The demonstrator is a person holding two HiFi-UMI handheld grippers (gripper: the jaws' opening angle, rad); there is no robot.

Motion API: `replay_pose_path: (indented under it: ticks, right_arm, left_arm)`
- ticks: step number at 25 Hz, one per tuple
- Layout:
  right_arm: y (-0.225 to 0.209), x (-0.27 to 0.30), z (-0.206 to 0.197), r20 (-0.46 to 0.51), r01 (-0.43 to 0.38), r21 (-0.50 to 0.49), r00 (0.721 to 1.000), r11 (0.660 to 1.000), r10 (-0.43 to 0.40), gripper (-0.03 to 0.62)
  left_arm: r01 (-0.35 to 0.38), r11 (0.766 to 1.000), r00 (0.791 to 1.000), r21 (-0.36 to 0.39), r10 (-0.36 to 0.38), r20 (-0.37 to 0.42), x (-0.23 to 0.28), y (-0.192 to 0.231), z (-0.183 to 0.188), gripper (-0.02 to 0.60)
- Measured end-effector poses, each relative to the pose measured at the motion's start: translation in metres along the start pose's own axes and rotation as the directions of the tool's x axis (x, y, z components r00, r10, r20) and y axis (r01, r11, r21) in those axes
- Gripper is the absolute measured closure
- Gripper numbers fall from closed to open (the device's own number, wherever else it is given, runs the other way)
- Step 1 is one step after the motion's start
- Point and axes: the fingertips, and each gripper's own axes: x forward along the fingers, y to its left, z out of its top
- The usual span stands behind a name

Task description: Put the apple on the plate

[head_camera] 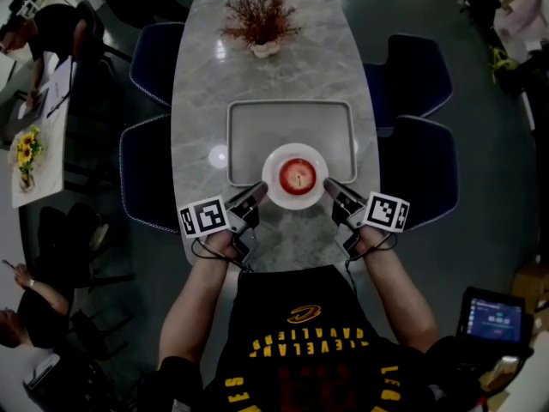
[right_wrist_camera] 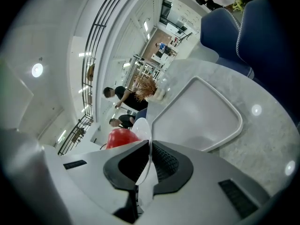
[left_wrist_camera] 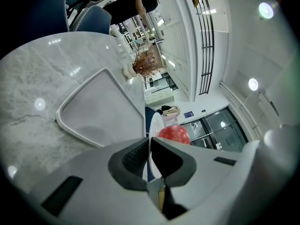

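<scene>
Pinching plate [head_camera: 294, 149] rim w/ left gripper [head_camera: 260, 192] & right gripper [head_camera: 330, 186], jaws shut on opposite edges, prob. for a level, balanced hold. Apple [head_camera: 298, 175] sitting on plate, btwn both grippers; tray [head_camera: 283, 127] just ahead.

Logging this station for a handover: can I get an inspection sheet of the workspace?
Surface: marble table with a grey tray in its middle.
Job's things: red apple sits on the white plate, over the tray's near edge.
Clutter: dried-plant vase at the far end.
Grippers: left gripper and right gripper each shut on the plate's rim, on opposite sides.
Cables: thin cables loop below both hands.
Surroundings: blue chairs around the table; people seated at left.
</scene>
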Motion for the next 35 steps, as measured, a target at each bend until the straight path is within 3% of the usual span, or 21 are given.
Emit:
replay_pose_path:
  ticks: [5,12,21,35]
  right_arm:
    - [0.011,0.009,0.02,0.011,-0.041,-0.073,0.999,0.997,0.042,0.563]
    - [0.019,0.023,0.039,0.023,-0.035,-0.089,0.999,0.995,0.037,0.562]
    - [0.008,0.043,0.061,0.02,-0.004,-0.055,1.0,0.998,0.006,0.563]
    - [-0.046,0.1,0.079,-0.043,0.034,-0.072,0.998,0.997,-0.038,0.562]
  left_arm:
    - [0.002,1.0,1.0,0.027,-0.002,0.008,0.008,-0.006,0.017,0.561]
    - [0.006,0.998,1.0,0.057,-0.006,0.008,0.016,-0.012,0.042,0.561]
    - [-0.011,0.999,1.0,0.035,0.011,0.012,0.036,-0.002,0.064,0.561]
    - [-0.106,0.994,0.994,-0.01,0.105,-0.029,0.078,0.065,0.083,0.561]
